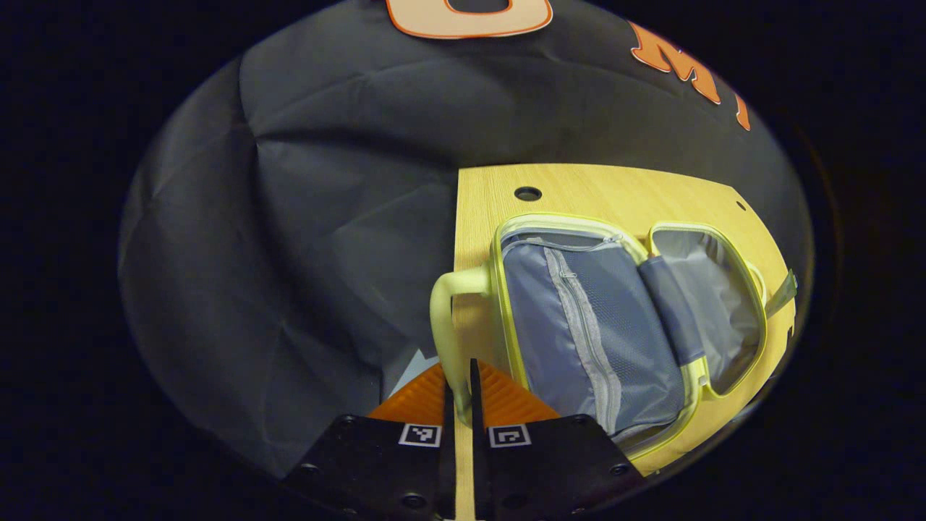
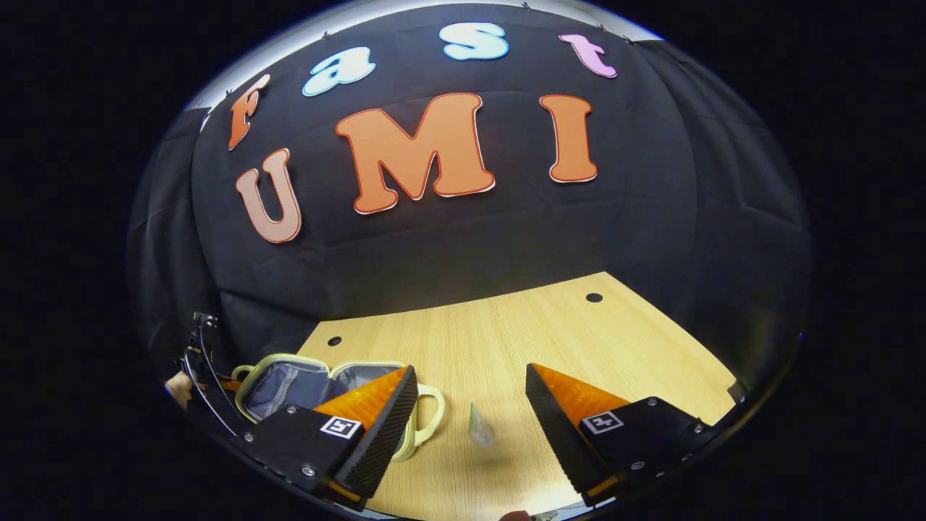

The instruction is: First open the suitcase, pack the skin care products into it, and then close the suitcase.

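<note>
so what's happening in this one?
A person is packing skin care products into a small suitcase on a wooden table. The suitcase already lies open flat, its grey mesh-lined halves up. The left gripper is closed on the suitcase's pale handle at the table edge, holding it. The right gripper is open, hovering over a small clear product on the table beside the suitcase. Nothing looks packed yet.

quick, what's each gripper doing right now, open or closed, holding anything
Left gripper: shut on the suitcase handle, the suitcase lying open.
Right gripper: open, holding nothing, above a small skin care packet on the table.
</note>
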A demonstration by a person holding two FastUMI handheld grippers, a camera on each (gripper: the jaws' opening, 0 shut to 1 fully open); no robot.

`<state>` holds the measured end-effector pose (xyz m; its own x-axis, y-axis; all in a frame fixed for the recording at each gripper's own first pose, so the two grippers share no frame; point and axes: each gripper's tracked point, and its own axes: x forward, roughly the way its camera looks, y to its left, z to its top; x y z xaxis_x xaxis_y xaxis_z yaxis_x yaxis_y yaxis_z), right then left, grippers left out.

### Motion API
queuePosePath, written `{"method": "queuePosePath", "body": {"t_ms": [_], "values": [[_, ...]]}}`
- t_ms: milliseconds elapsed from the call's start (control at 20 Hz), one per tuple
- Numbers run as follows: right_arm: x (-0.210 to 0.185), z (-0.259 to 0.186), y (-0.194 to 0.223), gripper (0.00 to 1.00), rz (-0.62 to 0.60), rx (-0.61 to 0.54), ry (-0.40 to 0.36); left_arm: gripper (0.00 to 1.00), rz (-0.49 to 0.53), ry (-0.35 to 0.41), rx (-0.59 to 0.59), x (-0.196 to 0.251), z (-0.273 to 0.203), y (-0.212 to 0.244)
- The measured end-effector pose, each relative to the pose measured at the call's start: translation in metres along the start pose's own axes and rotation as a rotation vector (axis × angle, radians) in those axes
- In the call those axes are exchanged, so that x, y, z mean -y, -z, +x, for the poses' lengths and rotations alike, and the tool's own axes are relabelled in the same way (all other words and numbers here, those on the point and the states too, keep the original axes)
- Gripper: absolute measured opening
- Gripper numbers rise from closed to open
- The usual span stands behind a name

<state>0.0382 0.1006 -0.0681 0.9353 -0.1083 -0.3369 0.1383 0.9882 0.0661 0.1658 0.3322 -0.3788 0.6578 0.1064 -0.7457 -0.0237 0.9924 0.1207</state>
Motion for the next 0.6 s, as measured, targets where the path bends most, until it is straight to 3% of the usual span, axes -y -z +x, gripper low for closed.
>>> {"method": "queuePosePath", "body": {"t_ms": [250, 350, 400, 500, 600], "values": [[0.000, 0.002, -0.001, 0.95, -0.012, -0.011, 0.012, 0.10, -0.013, -0.040, -0.029, -0.012, 0.009, 0.012], [0.003, 0.004, 0.000, 1.00, -0.016, -0.013, 0.021, 0.32, 0.010, -0.075, -0.052, -0.021, 0.008, 0.018], [0.006, 0.004, 0.001, 0.95, -0.015, -0.014, 0.025, 0.40, 0.001, -0.069, -0.049, -0.019, 0.007, 0.015], [0.011, 0.004, 0.002, 0.95, -0.014, -0.015, 0.033, 0.64, 0.007, -0.138, -0.033, -0.034, -0.001, 0.009], [0.018, 0.004, 0.001, 0.95, -0.017, -0.011, 0.038, 0.88, 0.002, -0.151, 0.010, -0.034, -0.017, -0.002]]}}
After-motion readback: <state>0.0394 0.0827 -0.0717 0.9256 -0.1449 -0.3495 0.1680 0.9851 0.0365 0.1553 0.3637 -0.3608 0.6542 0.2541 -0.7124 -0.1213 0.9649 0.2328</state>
